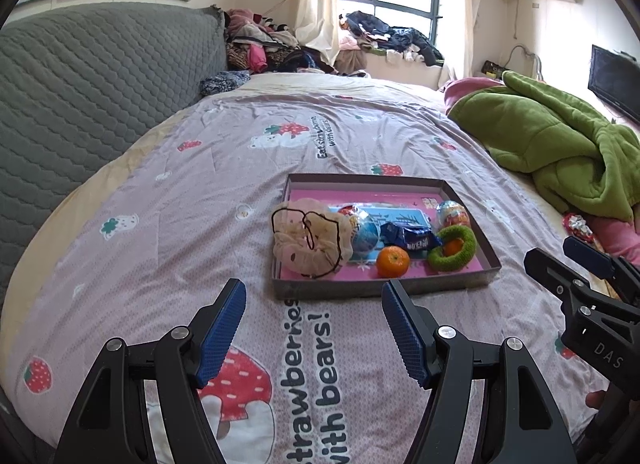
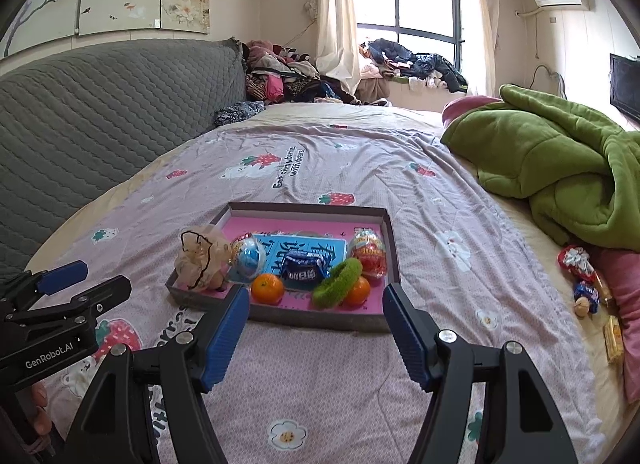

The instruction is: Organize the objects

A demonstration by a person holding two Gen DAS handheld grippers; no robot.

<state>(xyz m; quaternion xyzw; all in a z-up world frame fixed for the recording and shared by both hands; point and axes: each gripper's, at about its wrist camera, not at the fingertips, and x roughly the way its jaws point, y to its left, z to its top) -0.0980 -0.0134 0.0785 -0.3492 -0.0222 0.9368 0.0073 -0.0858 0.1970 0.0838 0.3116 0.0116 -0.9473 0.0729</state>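
Note:
A shallow grey box (image 1: 384, 289) (image 2: 394, 248) with a pink floor lies on the bedspread. In it sit a beige scrunchie (image 1: 310, 240) (image 2: 200, 260), a blue ball (image 1: 366, 236) (image 2: 250, 258), a dark blue snack packet (image 1: 408, 238) (image 2: 304, 268), a tangerine (image 1: 393, 262) (image 2: 267, 288), a green scrunchie (image 1: 454, 250) (image 2: 338, 282) around a second tangerine (image 2: 358, 292), and a red egg toy (image 1: 452, 214) (image 2: 368, 252). My left gripper (image 1: 314, 336) hangs open, short of the box. My right gripper (image 2: 316, 338) is open too, just before the box's near wall.
A green blanket (image 1: 560, 152) (image 2: 560, 168) is heaped at the right. Loose snacks (image 2: 584, 280) lie beside it on the bed. A grey quilted headboard (image 1: 80, 96) runs along the left. Clothes are piled by the window at the back.

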